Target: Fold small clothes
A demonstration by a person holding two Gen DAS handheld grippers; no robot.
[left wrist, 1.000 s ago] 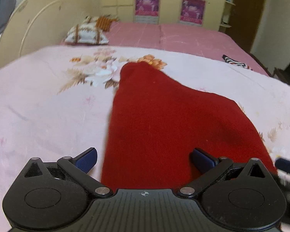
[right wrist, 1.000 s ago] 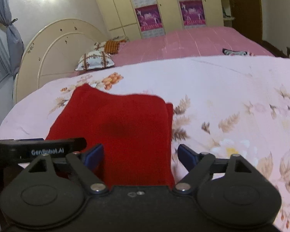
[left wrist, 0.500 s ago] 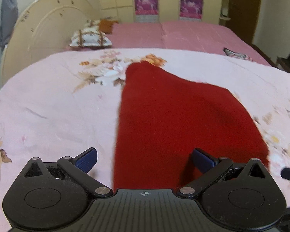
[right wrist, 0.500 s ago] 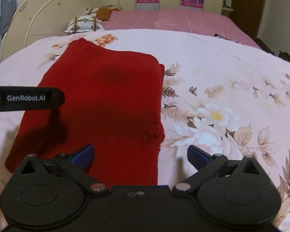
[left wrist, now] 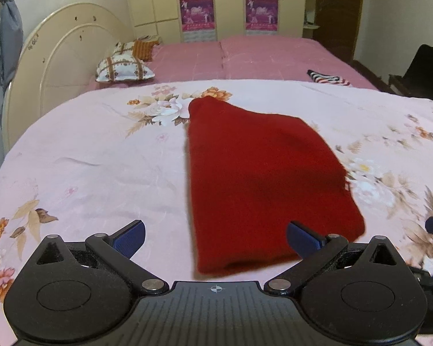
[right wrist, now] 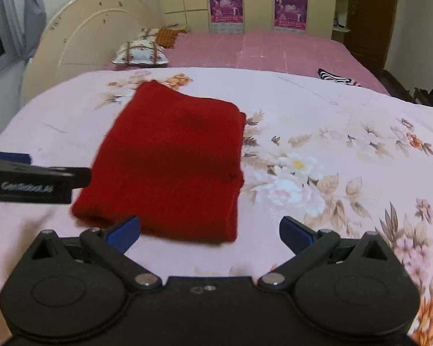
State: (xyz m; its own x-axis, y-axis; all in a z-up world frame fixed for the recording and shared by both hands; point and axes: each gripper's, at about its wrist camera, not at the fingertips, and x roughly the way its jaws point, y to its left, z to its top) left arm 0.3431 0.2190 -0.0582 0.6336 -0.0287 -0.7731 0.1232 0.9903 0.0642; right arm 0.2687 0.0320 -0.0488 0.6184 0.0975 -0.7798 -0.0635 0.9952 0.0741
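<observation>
Floral bedspread [left wrist: 86,158], folded red garment [left wrist: 259,173], left tongs [right wrist: 29,178] right-view only

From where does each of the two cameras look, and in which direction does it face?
Left wrist view: sits on the left gripper, looking forward and down at the red garment on the floral bedspread; its open fingers show.
Right wrist view: sits on the right gripper, facing likewise; its open fingers and the left gripper show.
Shared: garment, bedspread, pillow, wardrobe.
</observation>
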